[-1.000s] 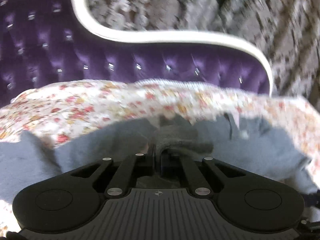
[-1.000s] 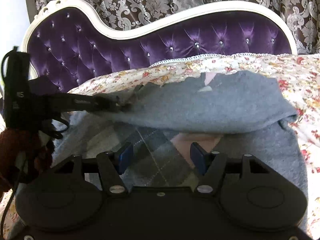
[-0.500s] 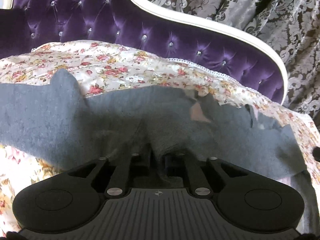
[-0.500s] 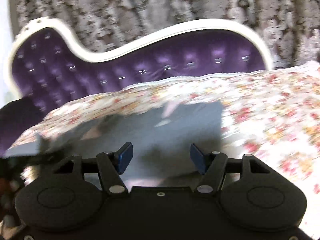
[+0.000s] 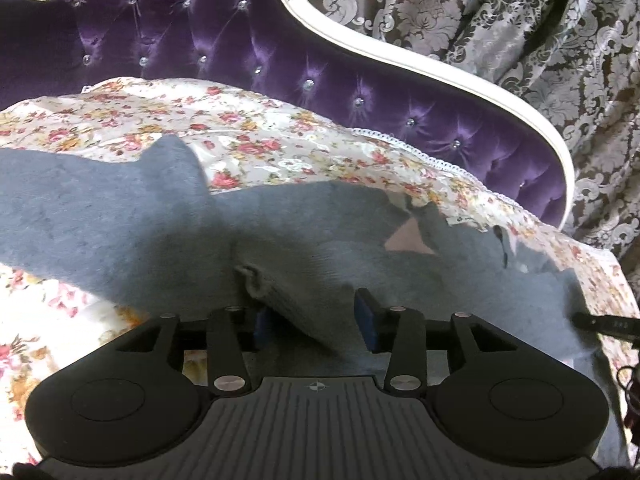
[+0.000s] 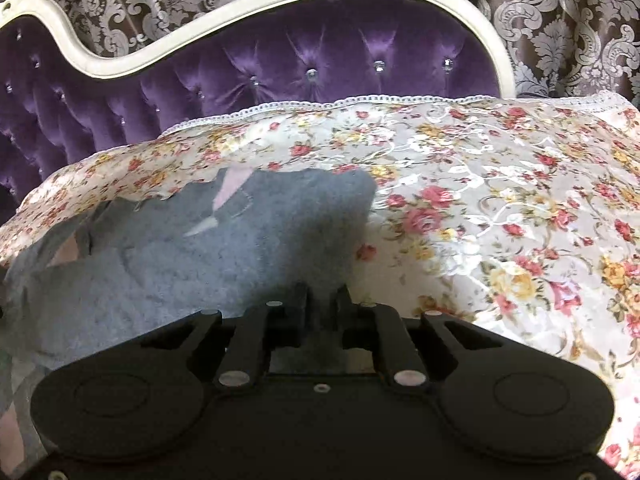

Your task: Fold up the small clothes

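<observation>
Between the parted jaws of the left gripper (image 5: 316,316), which have just been opening, a fold of the grey garment (image 5: 120,224) is left loose, while the right gripper (image 6: 322,300) has just been closed on its edge. Beyond the jaws the garment is spread on the floral cover (image 6: 500,200). It is judged soft, light and limp, best taken at edges or corners.

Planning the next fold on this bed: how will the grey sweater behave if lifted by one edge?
Likely floppy: the sweater lies limp, with a puckered ridge between the left gripper's open jaws. Probably light, since the right gripper bunches it in a pinch. It may slide on the glossy floral cover.
</observation>
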Motion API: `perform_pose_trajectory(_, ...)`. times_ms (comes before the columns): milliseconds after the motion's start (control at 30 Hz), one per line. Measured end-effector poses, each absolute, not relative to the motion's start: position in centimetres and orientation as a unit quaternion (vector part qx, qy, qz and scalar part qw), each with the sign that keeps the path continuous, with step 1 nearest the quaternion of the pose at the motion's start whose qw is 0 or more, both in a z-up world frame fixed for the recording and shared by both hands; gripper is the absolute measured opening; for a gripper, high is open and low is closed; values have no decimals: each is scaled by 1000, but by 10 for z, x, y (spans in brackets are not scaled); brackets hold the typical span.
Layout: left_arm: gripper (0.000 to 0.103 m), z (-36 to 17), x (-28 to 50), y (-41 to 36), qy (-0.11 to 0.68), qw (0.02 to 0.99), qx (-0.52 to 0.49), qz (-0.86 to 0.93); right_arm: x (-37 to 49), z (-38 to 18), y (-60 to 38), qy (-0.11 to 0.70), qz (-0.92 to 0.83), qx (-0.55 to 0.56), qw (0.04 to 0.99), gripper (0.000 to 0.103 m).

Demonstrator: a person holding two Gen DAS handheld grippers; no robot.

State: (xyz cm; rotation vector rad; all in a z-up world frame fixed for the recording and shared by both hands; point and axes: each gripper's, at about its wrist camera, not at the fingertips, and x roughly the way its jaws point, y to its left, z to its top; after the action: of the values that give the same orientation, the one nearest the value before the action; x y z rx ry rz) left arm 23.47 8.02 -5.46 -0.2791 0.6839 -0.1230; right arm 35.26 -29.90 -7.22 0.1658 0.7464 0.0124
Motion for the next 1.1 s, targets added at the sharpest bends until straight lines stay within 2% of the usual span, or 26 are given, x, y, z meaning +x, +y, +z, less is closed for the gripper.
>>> perform_pose_trajectory(100, 42, -56, 230, 81, 336, 932, -115, -70, 354, -73, -303, 360, -20, 69, 930, 19)
perform_pose_trajectory(167, 48, -55, 229, 79, 338, 933, -94, -81, 353, -73, -307, 361, -26, 73, 929, 19)
perform_pose_trajectory(200, 57, -55, 229, 77, 339, 933, -86, -89, 354, -72, -308, 363, -26, 74, 929, 20)
perform_pose_trajectory(233, 69, -56, 230, 74, 341, 932, -74, -102, 354, -71, -307, 363, -30, 68, 929, 32)
perform_pose_trajectory(267, 74, -56, 231, 71, 343, 930, -66, -112, 355, -70, -306, 364, -34, 62, 929, 40)
perform_pose_trajectory(300, 83, -56, 232, 67, 346, 929, -58, -118, 355, -69, -305, 364, -42, 54, 929, 54)
perform_pose_trajectory(333, 89, -56, 232, 63, 349, 928, -50, -120, 354, -67, -304, 361, -48, 50, 930, 60)
perform_pose_trajectory(467, 103, -58, 232, 47, 356, 927, -13, -115, 343, -53, -302, 343, -58, 54, 936, 70)
perform_pose_trajectory(533, 103, -61, 232, 39, 357, 927, 4, -111, 335, -43, -297, 328, -54, 55, 942, 82)
perform_pose_trajectory(800, 103, -46, 212, 51, 343, 932, -21, -114, 297, -14, -249, 291, 25, 60, 955, 103)
perform_pose_trajectory(1100, 102, -26, 178, 150, 320, 943, -80, -48, 263, -26, -176, 292, 121, 56, 947, 102)
